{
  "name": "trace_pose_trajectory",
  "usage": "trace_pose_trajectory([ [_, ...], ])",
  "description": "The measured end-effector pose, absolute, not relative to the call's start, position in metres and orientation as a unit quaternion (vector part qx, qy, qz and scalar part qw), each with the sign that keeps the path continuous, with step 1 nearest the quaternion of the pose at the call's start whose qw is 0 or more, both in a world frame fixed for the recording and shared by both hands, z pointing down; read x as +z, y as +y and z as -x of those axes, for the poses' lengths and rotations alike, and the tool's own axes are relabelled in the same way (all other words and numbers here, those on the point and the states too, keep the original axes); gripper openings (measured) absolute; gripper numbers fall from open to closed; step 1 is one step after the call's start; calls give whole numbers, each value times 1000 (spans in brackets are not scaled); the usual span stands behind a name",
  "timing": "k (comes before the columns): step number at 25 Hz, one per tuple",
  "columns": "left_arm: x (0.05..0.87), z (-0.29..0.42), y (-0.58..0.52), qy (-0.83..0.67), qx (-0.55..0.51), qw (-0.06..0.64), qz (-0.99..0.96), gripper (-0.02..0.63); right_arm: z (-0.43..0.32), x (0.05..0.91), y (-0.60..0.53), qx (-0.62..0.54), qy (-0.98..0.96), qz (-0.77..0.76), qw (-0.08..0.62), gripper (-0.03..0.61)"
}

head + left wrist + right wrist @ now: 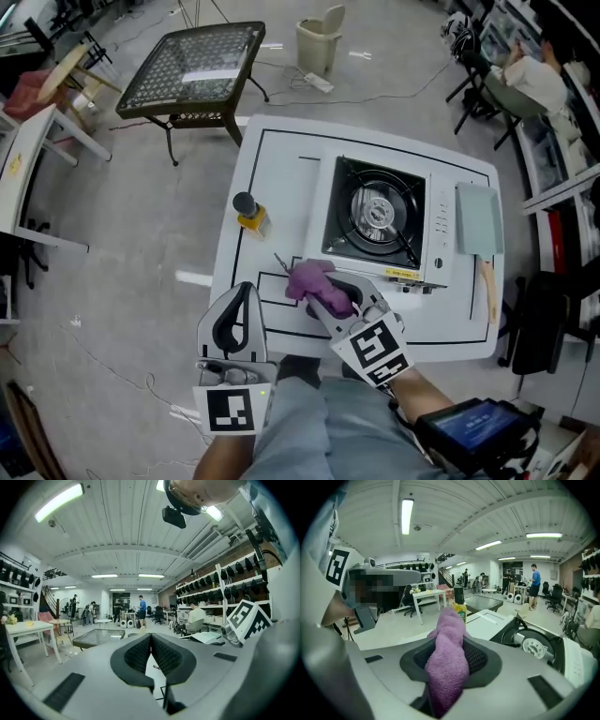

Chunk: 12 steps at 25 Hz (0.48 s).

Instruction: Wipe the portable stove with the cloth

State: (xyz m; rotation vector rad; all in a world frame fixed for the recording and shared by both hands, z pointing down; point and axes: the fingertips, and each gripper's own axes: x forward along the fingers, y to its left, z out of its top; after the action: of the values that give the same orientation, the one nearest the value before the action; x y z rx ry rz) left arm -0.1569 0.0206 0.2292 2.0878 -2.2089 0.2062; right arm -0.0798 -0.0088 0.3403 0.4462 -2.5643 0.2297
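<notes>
The portable stove (375, 214), white with a black burner well, stands on the white table (281, 178). In the head view my right gripper (330, 292) hangs over the table's near edge, in front of the stove's front left corner, shut on a purple cloth (313, 279). The right gripper view shows the cloth (447, 660) bunched between the jaws and sticking out past them, with the stove (533, 645) ahead to the right. My left gripper (246, 289) is to the left, off the table's near corner. Its pads (140, 654) meet with nothing between them.
A yellow bottle with a black cap (250, 215) stands left of the stove. A pale green board (478, 218) and a wooden-handled tool (488, 287) lie at the table's right. A dark glass-topped table (192, 70) and a bin (320, 39) stand beyond.
</notes>
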Motion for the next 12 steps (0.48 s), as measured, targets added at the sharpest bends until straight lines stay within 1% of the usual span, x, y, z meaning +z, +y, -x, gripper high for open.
trace_pose_trajectory([
  [6, 208, 182, 13, -734, 51, 19, -677, 18, 110, 320, -24, 58, -953, -162, 248, 144],
  [12, 249, 193, 11, -735, 72, 86, -669, 18, 123, 351, -31, 76, -948, -152, 268, 144],
])
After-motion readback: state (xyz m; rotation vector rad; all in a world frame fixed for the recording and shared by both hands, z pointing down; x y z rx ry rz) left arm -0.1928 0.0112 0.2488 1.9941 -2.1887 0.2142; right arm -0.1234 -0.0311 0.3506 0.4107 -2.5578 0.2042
